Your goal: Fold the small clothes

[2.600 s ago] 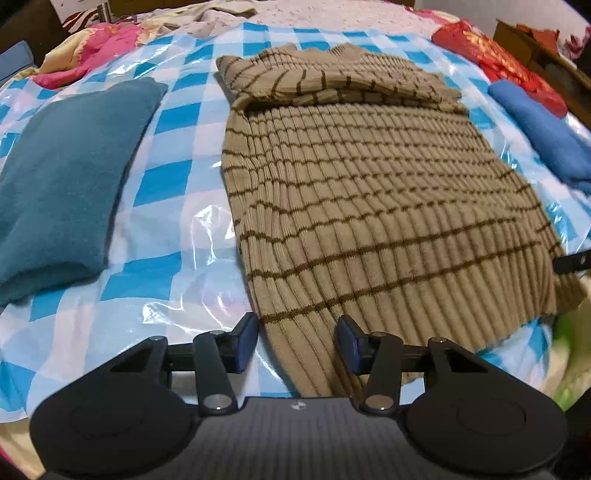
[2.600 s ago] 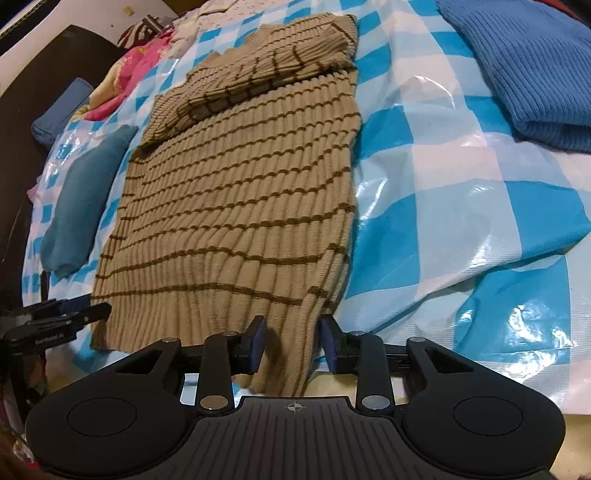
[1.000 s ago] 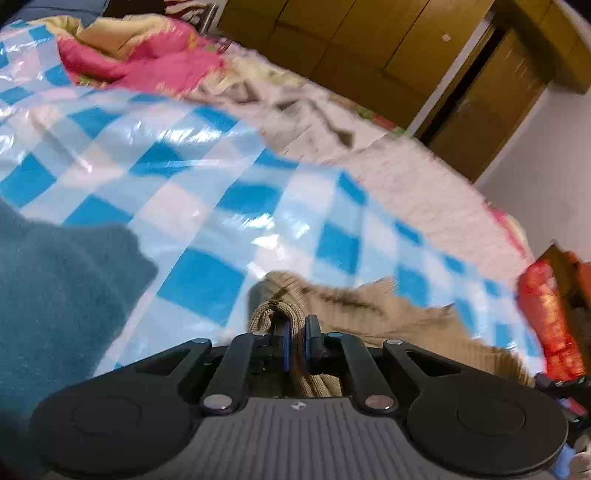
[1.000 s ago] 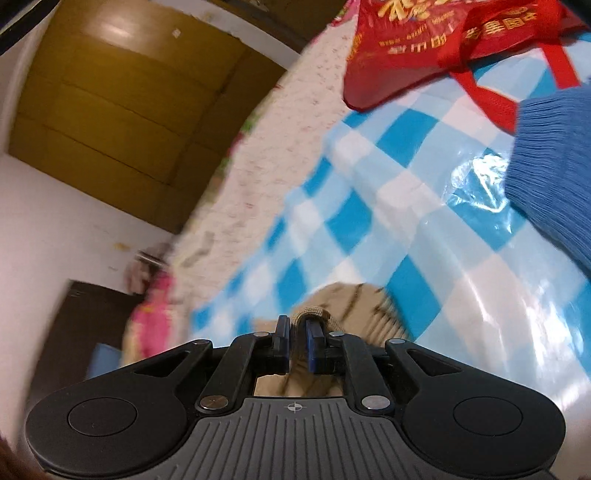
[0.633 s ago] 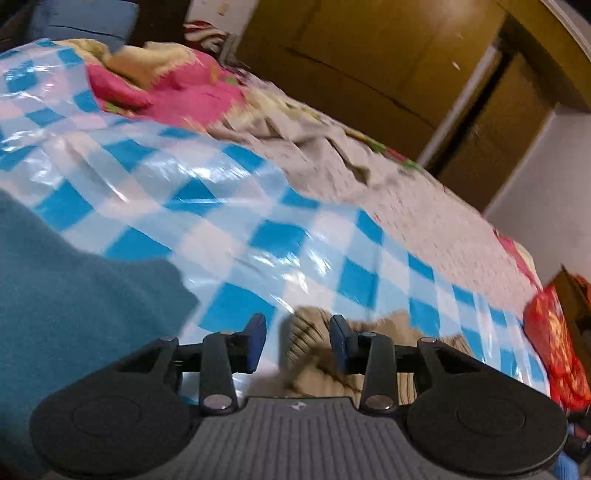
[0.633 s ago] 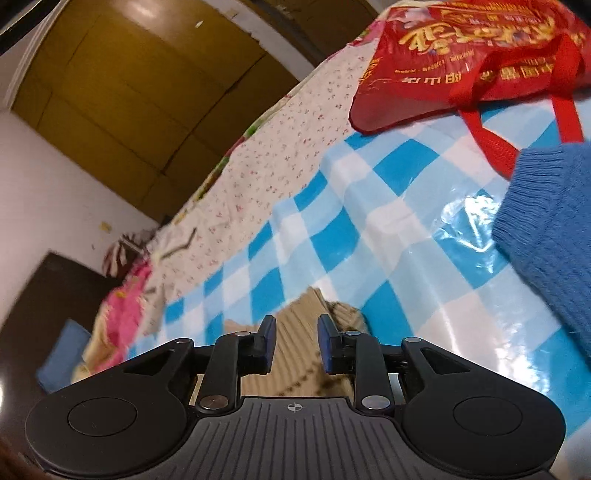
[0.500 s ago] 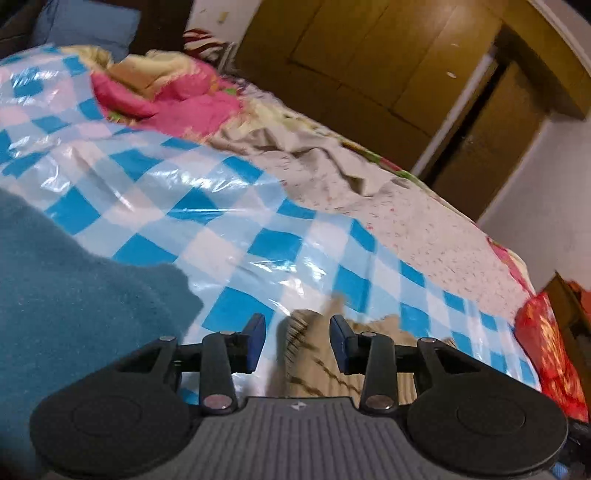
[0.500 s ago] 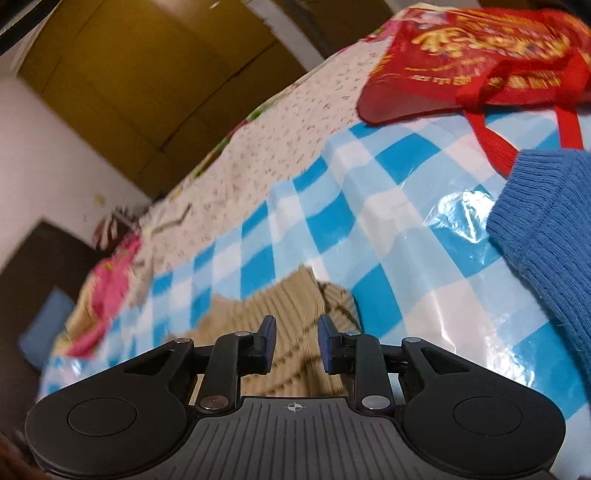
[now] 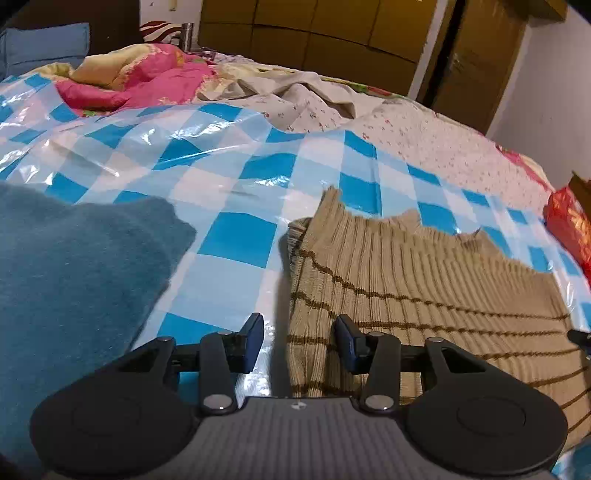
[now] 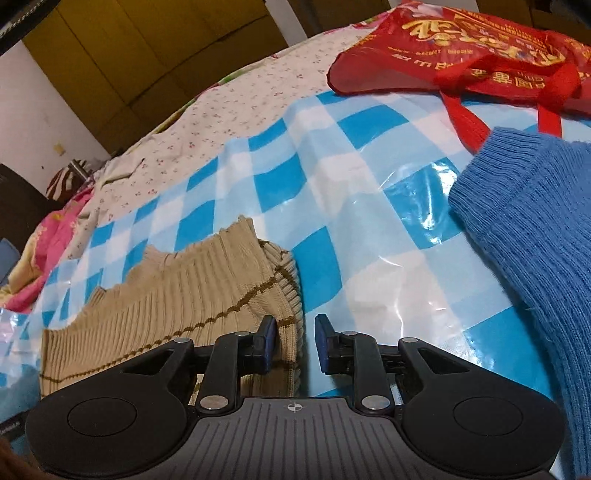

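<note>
A tan ribbed sweater with brown stripes lies folded over on the blue-and-white checked plastic sheet. My left gripper is open at the sweater's left edge, with the edge between its jaws, not gripped. In the right wrist view the same sweater lies low and left, its right edge at my right gripper, which is open and empty. The checked sheet stretches ahead.
A teal folded garment lies to the left. A blue knitted sweater lies to the right, with a red bag behind it. Pink bedding and a floral sheet lie further back, before brown wardrobes.
Both grippers carried the sweater's lower edge forward over its top, then opened and let it go. Since then they have drawn back a little and the folded sweater lies flat.
</note>
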`<action>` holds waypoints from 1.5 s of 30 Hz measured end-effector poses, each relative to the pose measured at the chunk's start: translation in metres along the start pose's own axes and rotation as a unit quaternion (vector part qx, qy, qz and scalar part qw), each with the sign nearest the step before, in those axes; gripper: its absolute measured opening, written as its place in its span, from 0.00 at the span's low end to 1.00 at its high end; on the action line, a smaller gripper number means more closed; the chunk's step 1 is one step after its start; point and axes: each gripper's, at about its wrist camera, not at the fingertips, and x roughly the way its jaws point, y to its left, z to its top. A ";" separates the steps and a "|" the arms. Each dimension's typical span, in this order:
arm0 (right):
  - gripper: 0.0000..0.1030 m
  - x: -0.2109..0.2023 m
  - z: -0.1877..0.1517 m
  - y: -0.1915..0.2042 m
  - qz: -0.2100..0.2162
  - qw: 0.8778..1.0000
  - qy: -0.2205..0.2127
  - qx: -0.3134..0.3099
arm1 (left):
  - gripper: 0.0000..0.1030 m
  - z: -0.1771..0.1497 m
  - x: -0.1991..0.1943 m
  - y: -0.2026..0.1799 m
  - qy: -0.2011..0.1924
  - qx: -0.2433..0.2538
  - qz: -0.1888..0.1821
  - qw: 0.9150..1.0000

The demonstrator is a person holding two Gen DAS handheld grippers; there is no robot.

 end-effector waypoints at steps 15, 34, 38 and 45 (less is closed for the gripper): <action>0.53 -0.078 -0.070 -0.007 0.052 0.998 0.046 0.000 | 0.53 -0.055 -0.063 0.009 0.026 -0.011 -0.062 0.998; 0.14 -0.054 -0.088 -0.043 0.107 0.979 0.073 0.156 | 0.31 -0.071 -0.054 0.013 0.059 -0.020 -0.061 0.996; 0.13 -0.064 -0.095 -0.043 0.102 0.981 0.080 0.146 | 0.31 -0.078 -0.063 0.013 0.067 -0.011 -0.058 0.996; 0.13 -0.090 -0.108 -0.045 0.106 0.981 0.097 0.134 | 0.30 -0.099 -0.092 0.014 0.094 -0.002 -0.064 0.993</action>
